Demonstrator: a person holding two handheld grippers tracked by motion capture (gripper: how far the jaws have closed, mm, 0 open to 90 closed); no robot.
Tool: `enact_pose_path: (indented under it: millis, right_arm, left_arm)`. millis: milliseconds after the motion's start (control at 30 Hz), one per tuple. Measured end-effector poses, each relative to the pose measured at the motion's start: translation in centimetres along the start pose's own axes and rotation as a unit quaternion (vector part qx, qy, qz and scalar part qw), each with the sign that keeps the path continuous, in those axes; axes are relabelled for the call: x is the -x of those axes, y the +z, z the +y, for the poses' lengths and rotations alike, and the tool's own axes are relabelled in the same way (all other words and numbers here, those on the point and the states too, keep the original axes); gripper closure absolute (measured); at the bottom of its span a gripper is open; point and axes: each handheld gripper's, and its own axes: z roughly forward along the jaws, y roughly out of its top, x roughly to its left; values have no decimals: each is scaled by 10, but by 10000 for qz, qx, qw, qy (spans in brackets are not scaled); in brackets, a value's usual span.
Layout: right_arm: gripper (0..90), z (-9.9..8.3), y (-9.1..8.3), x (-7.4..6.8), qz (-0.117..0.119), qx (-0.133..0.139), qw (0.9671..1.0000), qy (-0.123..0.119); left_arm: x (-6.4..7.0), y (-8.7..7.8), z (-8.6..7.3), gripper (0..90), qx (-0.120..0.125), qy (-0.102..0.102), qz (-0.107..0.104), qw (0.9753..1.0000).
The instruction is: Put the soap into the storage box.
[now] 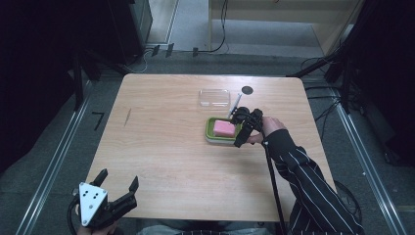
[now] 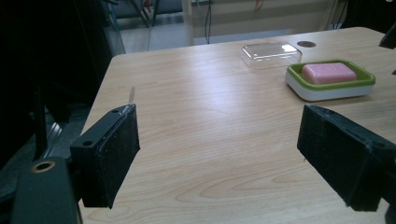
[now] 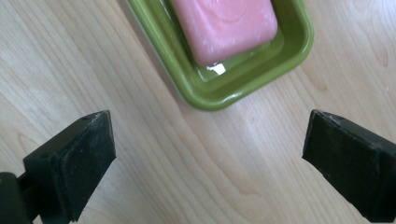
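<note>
Black jaws of the right gripper (image 1: 243, 128) stand wide apart with nothing between them, poised just off the right end of the green soap dish (image 1: 213, 132), apparently a little above the wood rather than on it. Pink soap (image 1: 224, 128) lies flat inside that dish. From the dish, a clear plastic lid (image 1: 214, 97) sits at twelve o'clock, well apart, with a thin white pen (image 1: 236, 104) at about one o'clock. Far off at seven o'clock, by the wooden table (image 1: 161, 147) near edge, the left gripper (image 1: 117, 188) hangs spread wide, holding nothing.
</note>
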Motion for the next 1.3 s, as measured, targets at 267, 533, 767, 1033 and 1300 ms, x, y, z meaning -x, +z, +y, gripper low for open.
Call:
enact_pose_path:
  millis: [267, 533, 767, 1033, 1300]
  right_arm:
    - [24, -18, -8, -2, -42, 21, 9998, 182]
    - [22, -36, -8, -6, -60, -115, 9993, 338]
    - [22, -52, -7, -9, -64, -210, 9985, 507]
    - [21, -70, -4, -14, -105, -356, 9972, 643]
    - [20, -87, -4, -15, -96, -381, 9959, 817]
  left_arm:
    - [3, 6, 2, 134, -6, 34, -96, 9999]
    - [4, 8, 3, 133, 13, 31, -131, 9999]
    - [4, 9, 3, 133, 18, 56, -166, 9998]
    - [5, 11, 5, 133, 3, 94, -213, 9997]
    - [7, 16, 6, 133, 2, 100, -264, 9996]
